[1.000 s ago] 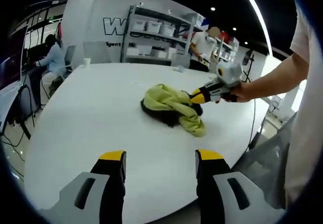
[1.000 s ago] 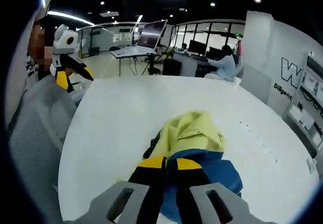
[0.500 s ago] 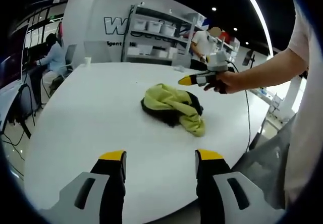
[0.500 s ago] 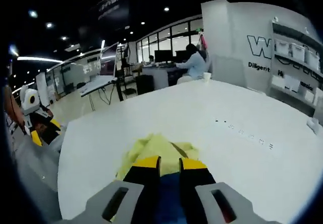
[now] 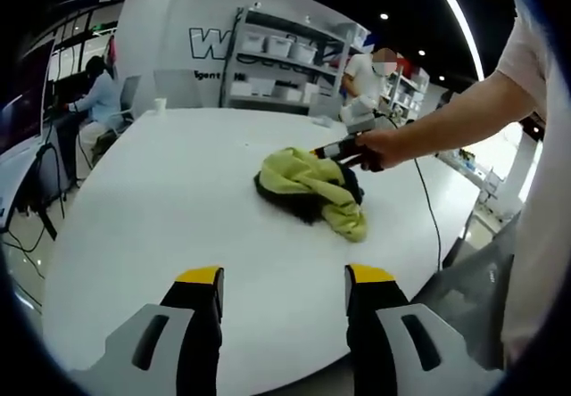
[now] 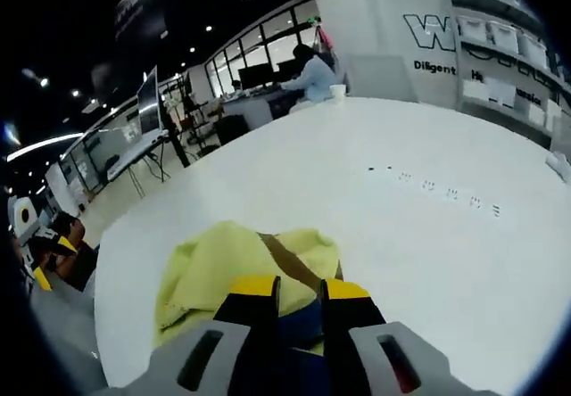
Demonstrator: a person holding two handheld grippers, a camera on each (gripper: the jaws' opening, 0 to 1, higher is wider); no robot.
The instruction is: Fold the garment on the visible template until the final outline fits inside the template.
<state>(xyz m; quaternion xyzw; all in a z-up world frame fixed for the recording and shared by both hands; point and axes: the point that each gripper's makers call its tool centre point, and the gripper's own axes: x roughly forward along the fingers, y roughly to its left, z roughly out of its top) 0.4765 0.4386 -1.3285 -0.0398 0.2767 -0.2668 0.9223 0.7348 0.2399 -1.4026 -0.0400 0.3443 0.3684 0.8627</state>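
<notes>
A crumpled yellow-green garment (image 5: 308,185) with dark and blue parts lies in a heap on the round white table (image 5: 134,200). My left gripper (image 5: 284,280) hovers open over the table's near edge, well short of the heap, with nothing between its jaws. A hand holds my right gripper (image 5: 328,152) at the heap's upper far side. In the right gripper view the garment (image 6: 214,267) lies right under my right gripper (image 6: 299,289). Its jaws stand almost together, and blue fabric shows in the narrow slit. Whether they pinch the cloth I cannot tell.
A row of small dark marks (image 6: 437,202) runs across the table beyond the garment. A paper cup (image 5: 159,106) stands at the far rim. One person sits at a desk (image 5: 96,102), another stands by the shelves (image 5: 277,66). A thin cable (image 5: 428,209) hangs past the table's right edge.
The right gripper rose clear of the heap half a second ago and has come back down onto its top. The left gripper has kept still. The heap has barely changed shape.
</notes>
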